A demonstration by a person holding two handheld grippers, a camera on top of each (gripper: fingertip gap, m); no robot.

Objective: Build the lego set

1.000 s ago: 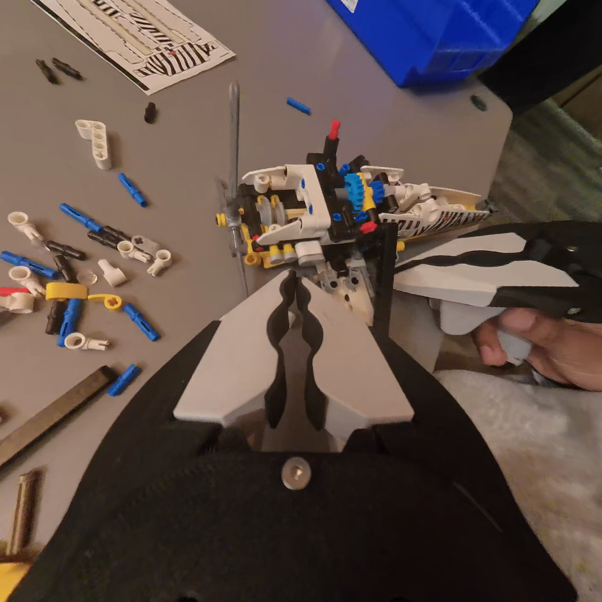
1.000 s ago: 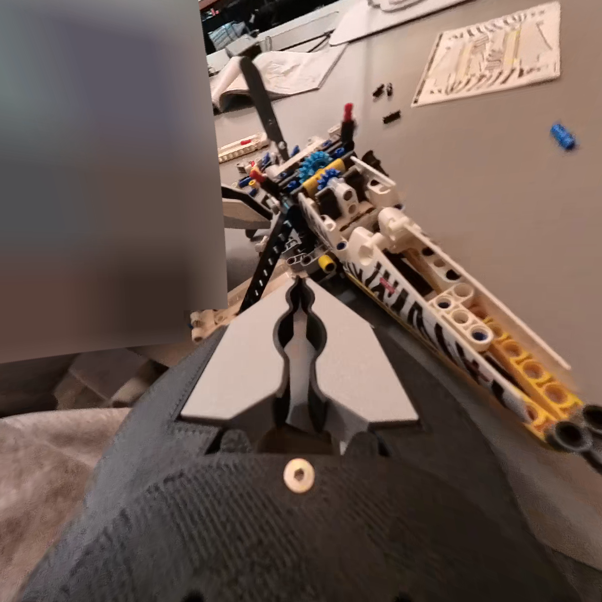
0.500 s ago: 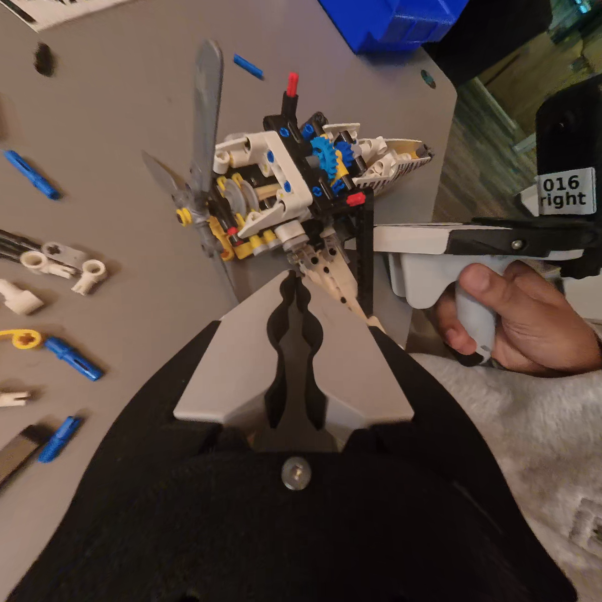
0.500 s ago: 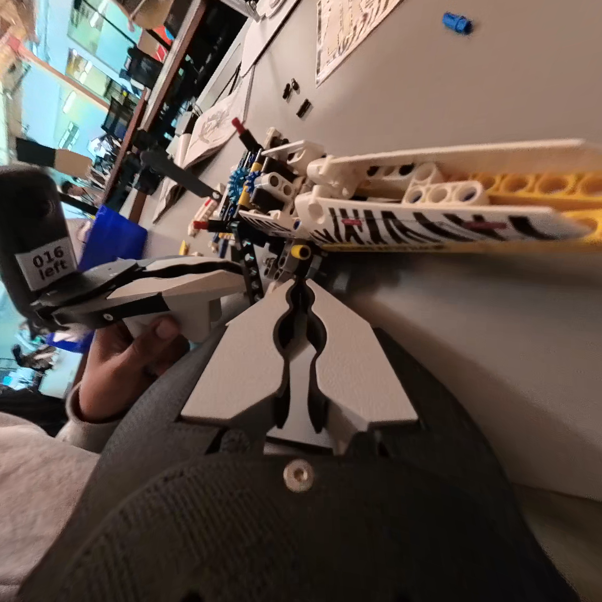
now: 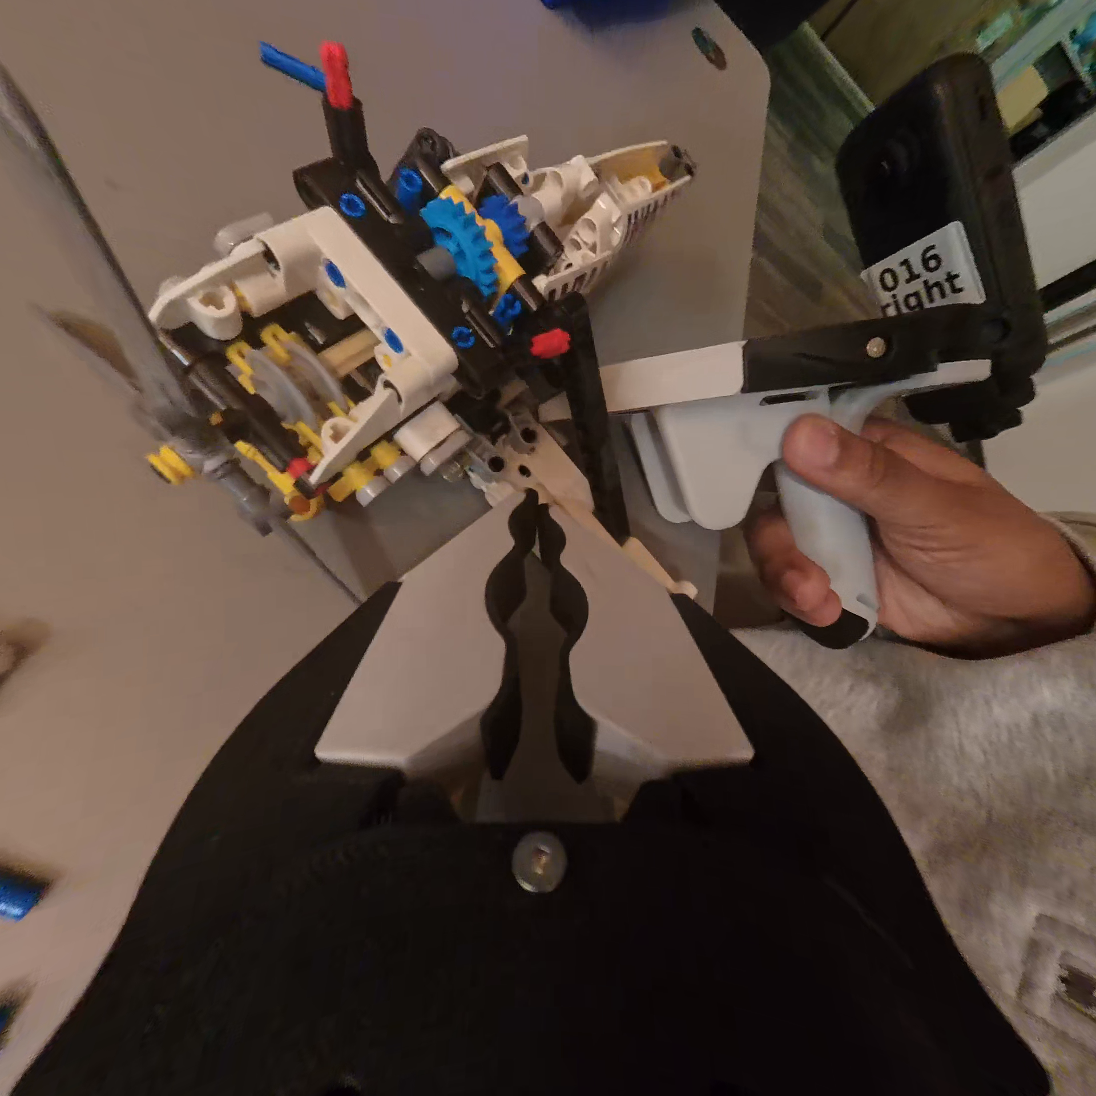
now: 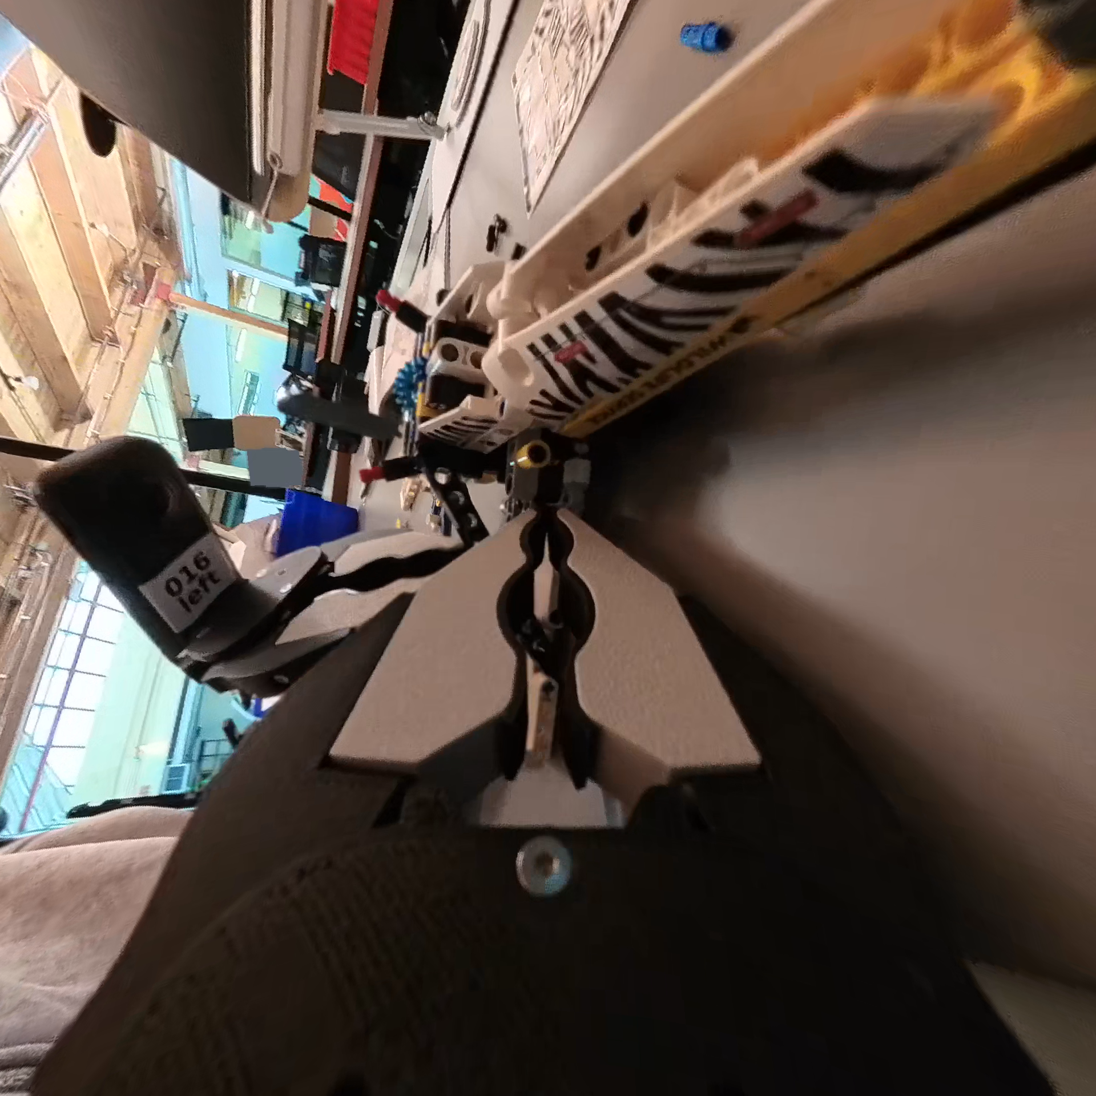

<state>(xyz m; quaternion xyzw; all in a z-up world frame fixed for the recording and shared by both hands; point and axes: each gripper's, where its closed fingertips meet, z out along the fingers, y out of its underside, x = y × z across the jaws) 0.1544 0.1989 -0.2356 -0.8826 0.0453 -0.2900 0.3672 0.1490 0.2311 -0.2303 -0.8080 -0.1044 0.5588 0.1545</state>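
The half-built lego aeroplane (image 5: 379, 332) is held up off the grey surface (image 5: 148, 148), tilted, with its grey propeller (image 5: 178, 415) to the left and its zebra-striped tail (image 5: 617, 237) pointing away toward the surface's rounded far corner. The left claw (image 5: 537, 504) is closed on a tan beam (image 5: 569, 504) under the fuselage, and the right claw (image 6: 542, 525) is pinched shut on a dark grey block on the model's underside, reaching in from the side with a hand (image 5: 925, 534) wrapped round its pale handle. Blue gears (image 5: 468, 237) sit on top of the body, and a red-tipped black axle (image 5: 341, 101) sticks up from it.

On the surface a blue pin (image 5: 287, 59) lies beyond the model, and another blue piece (image 5: 18, 895), blurred, sits near the left edge. In the right wrist view the surface stretches away with a striped sticker sheet (image 6: 563, 77) and a blue connector (image 6: 703, 35) on it. Past it the room shows a blue bin (image 6: 317, 519), large windows and wooden beams overhead. A grey fleecy garment (image 5: 949, 830) fills the lower right beside the surface edge.
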